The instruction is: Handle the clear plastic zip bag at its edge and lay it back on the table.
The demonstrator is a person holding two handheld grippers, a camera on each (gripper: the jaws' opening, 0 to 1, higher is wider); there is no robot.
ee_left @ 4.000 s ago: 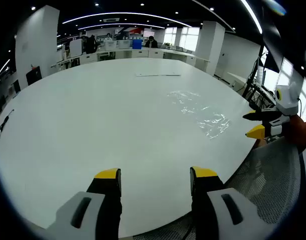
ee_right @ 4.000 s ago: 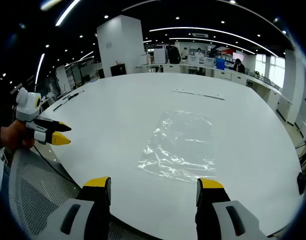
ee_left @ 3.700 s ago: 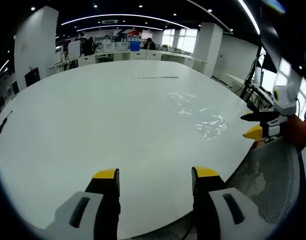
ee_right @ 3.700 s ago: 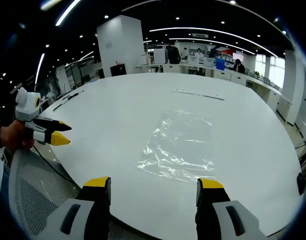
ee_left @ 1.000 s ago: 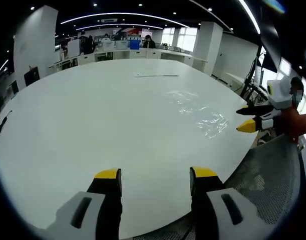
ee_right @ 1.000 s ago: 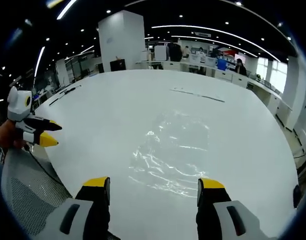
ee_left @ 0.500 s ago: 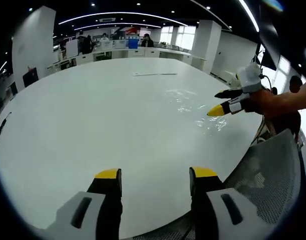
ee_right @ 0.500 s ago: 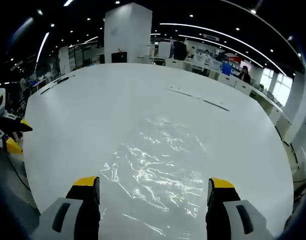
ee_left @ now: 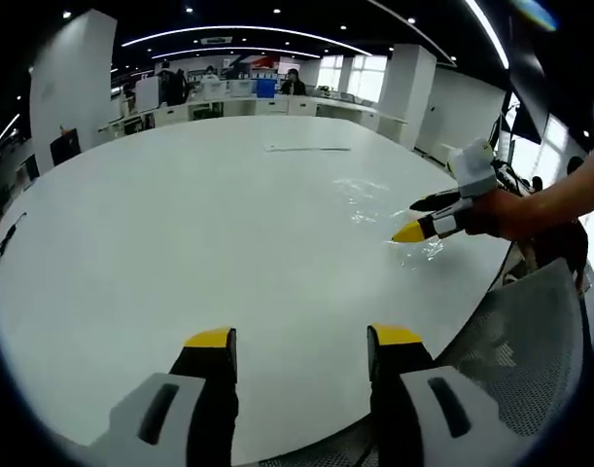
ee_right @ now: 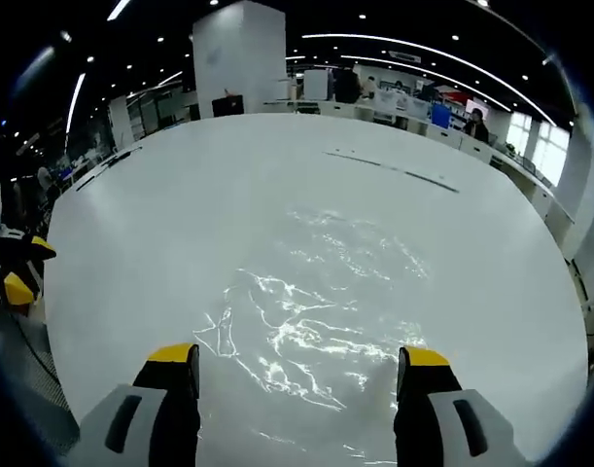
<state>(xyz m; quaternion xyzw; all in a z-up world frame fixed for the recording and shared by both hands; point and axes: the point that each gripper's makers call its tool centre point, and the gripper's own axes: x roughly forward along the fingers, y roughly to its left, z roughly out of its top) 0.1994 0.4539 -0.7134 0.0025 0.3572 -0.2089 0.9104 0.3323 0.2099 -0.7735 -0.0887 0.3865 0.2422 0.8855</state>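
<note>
the clear zip bag (ee_right: 321, 292) lies flat and ungripped on the white table (ee_right: 180, 204), right gripper (ee_right: 295, 375) spread at its near edge, left gripper (ee_left: 298, 348) spread and well apart.

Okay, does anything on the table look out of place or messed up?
Nothing stands out. The bag lies flat on the table, crinkled but whole, with the open right gripper just over its near edge.
</note>
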